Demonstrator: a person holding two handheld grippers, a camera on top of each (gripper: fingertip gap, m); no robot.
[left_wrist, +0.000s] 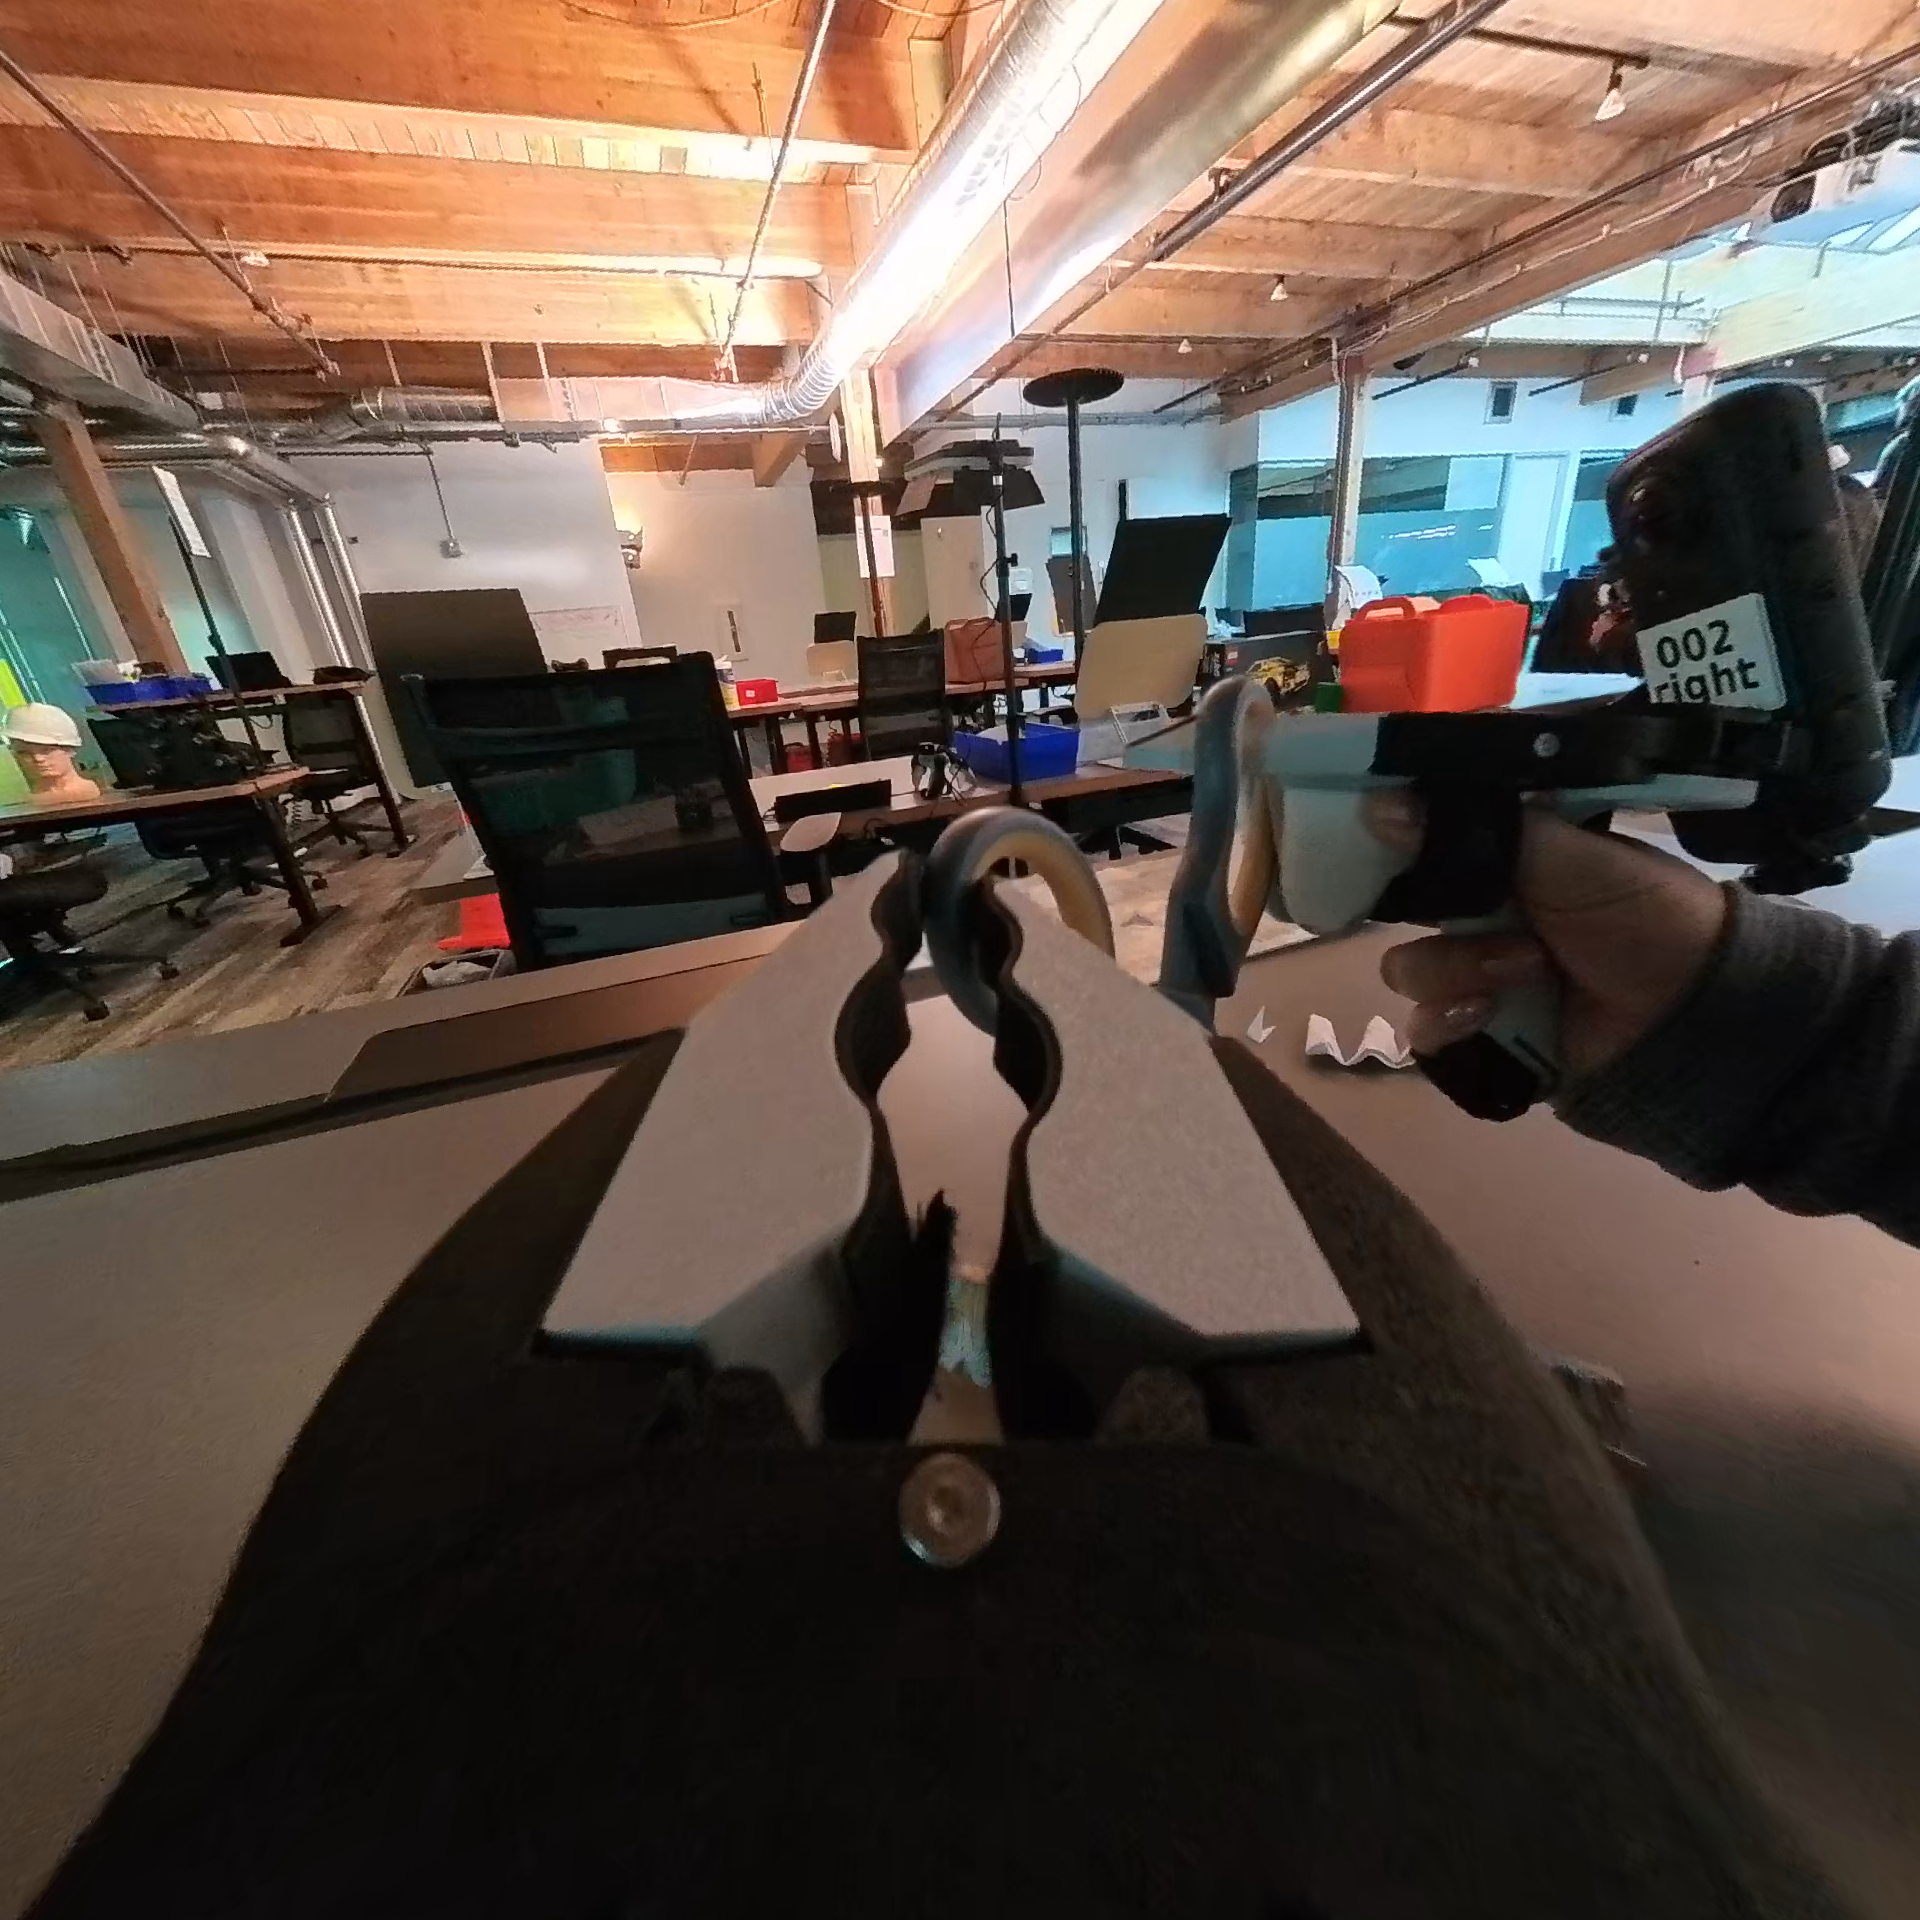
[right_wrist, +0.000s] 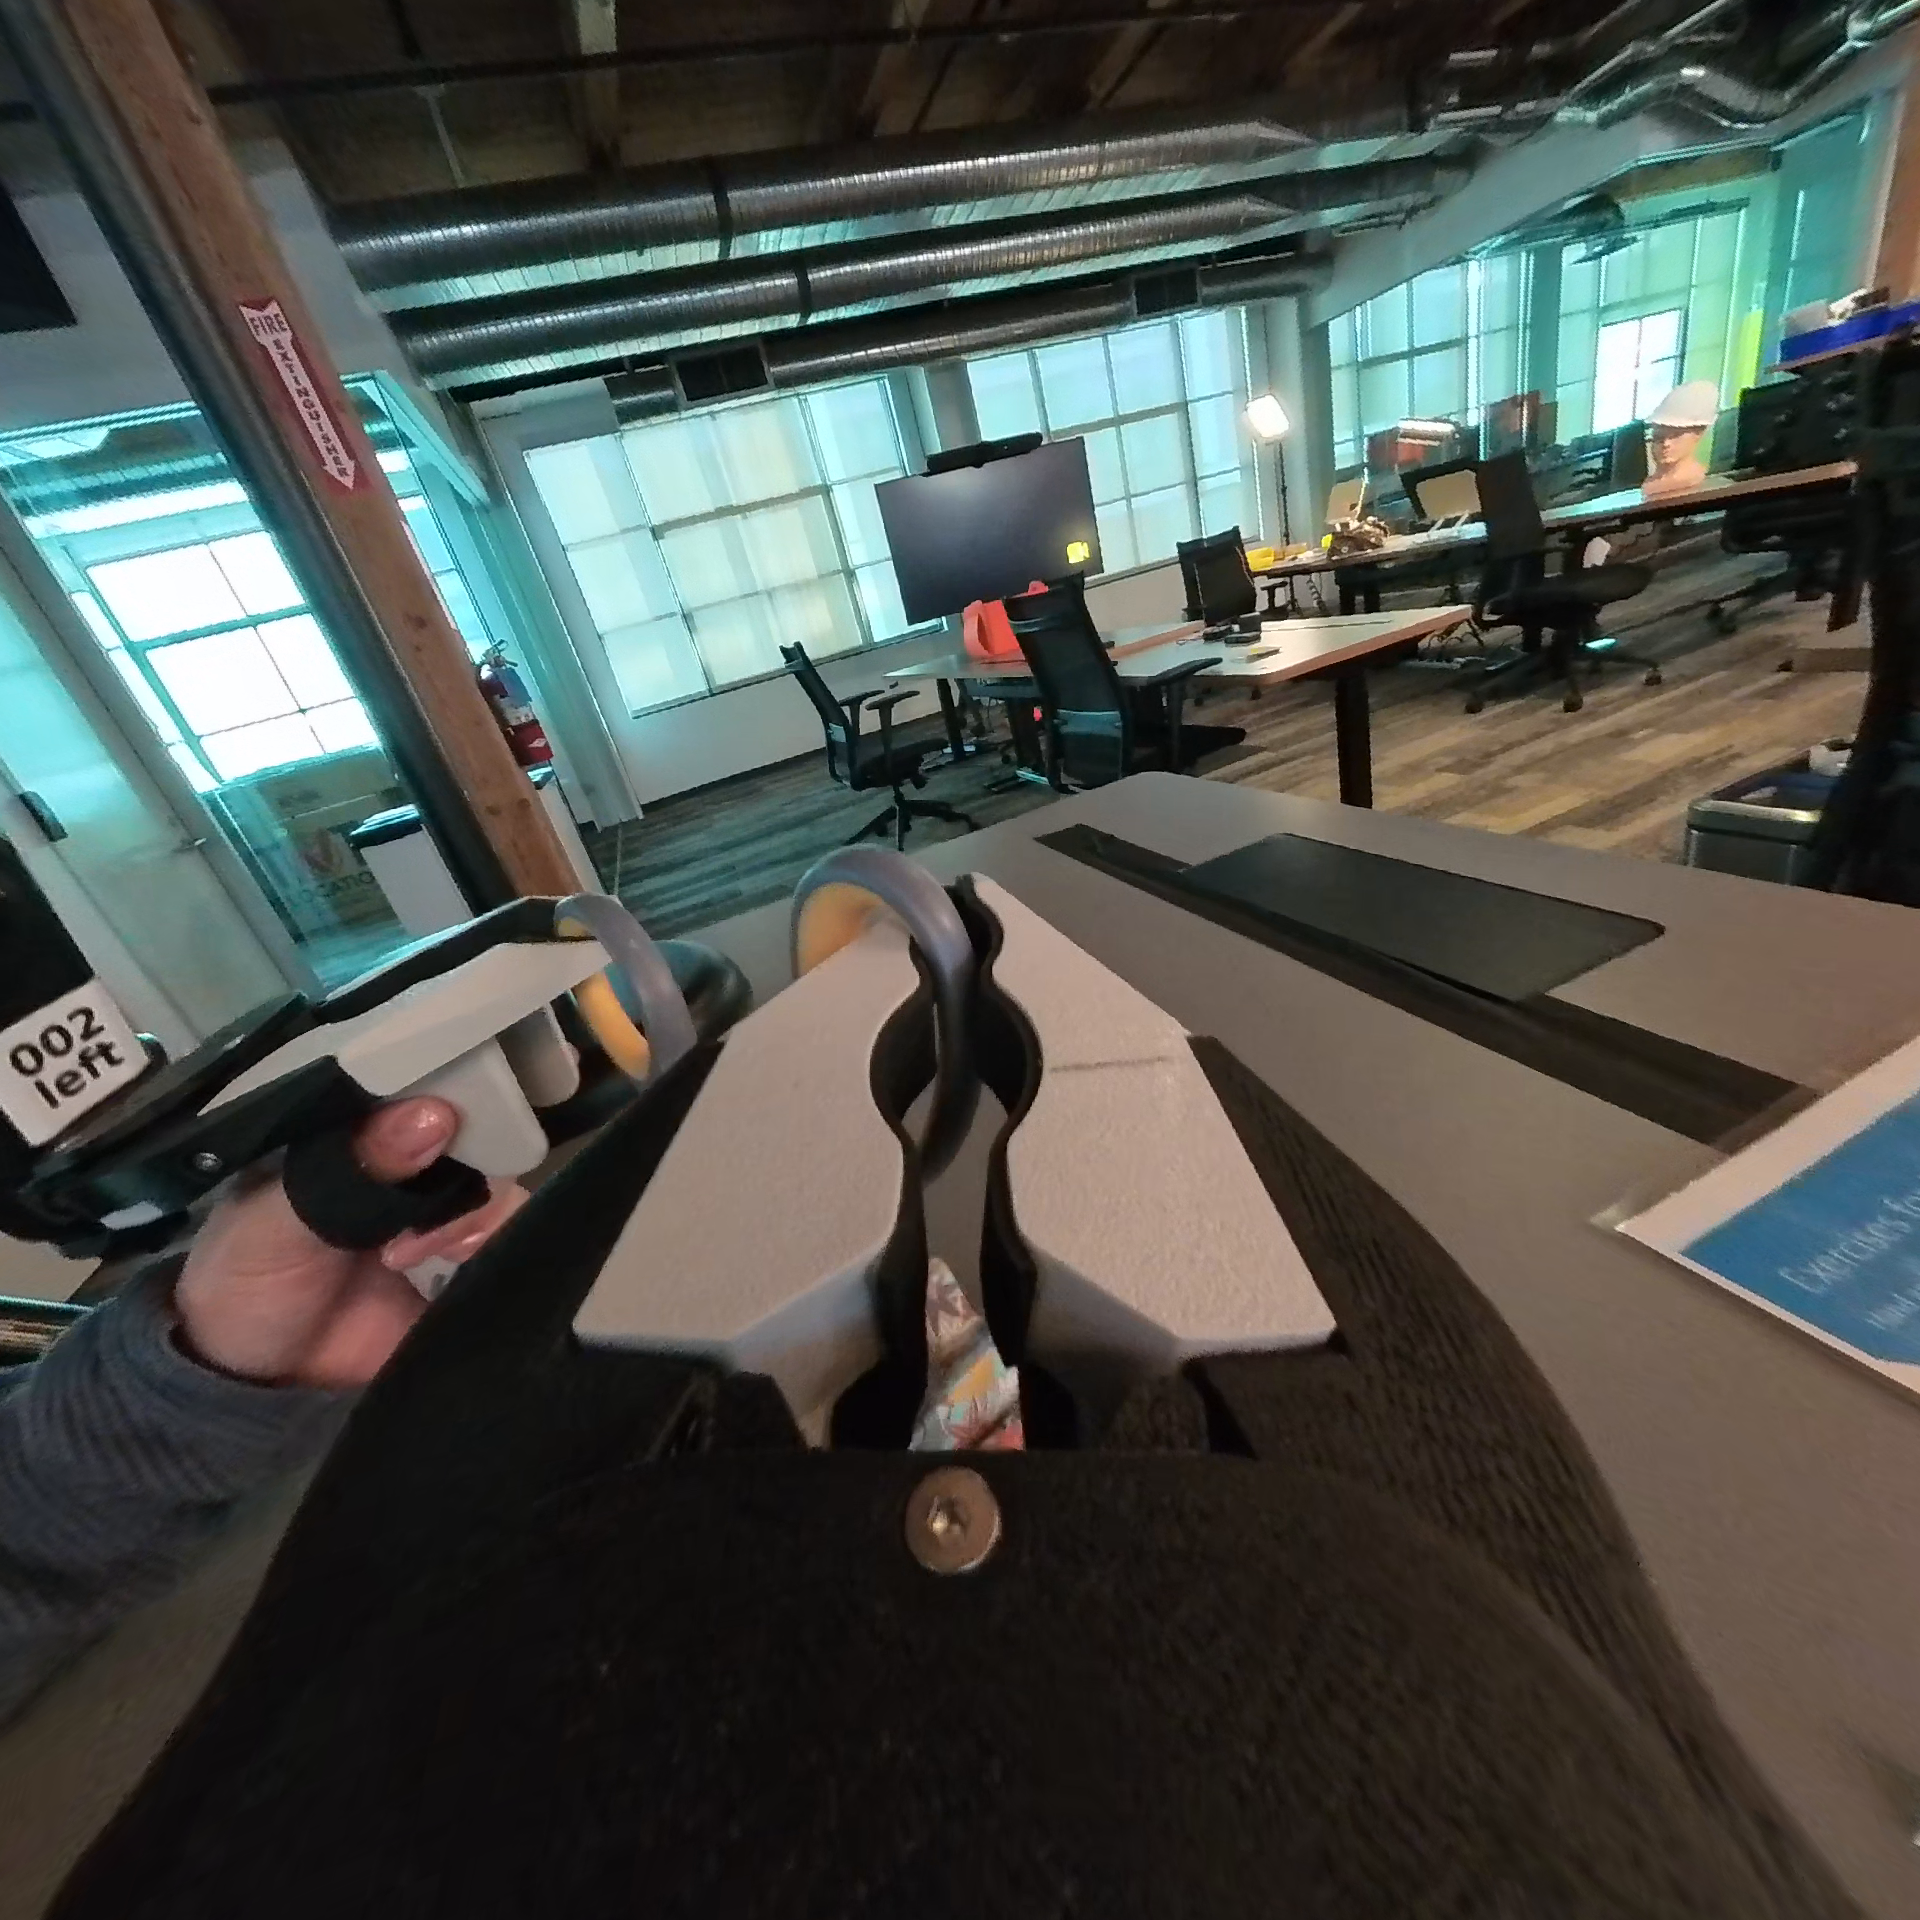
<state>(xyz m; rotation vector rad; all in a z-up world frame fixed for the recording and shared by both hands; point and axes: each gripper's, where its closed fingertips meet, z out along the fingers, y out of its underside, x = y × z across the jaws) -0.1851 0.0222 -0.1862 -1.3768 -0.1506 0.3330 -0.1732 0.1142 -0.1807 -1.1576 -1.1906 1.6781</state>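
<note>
A pair of scissors with grey handle loops lined in yellow hangs between my two grippers above a dark table (left_wrist: 312, 1195). My left gripper (left_wrist: 951, 914) is shut on one handle loop (left_wrist: 1013, 847), which arches up past its fingertips. My right gripper (right_wrist: 951, 935) is shut on the other handle loop (right_wrist: 883, 899). In the left wrist view the right gripper (left_wrist: 1262, 753), held by a hand, grips its loop (left_wrist: 1231, 821), and the scissors' grey body (left_wrist: 1190, 945) points down toward the table. In the right wrist view the left gripper (right_wrist: 566, 940) holds its loop (right_wrist: 634, 987).
Small white paper scraps (left_wrist: 1356, 1039) lie on the table under the right hand. A blue and white sheet (right_wrist: 1808, 1247) lies at the table's right. A black inset panel (right_wrist: 1403, 914) runs along the far edge. An office chair (left_wrist: 613, 790) stands beyond the table.
</note>
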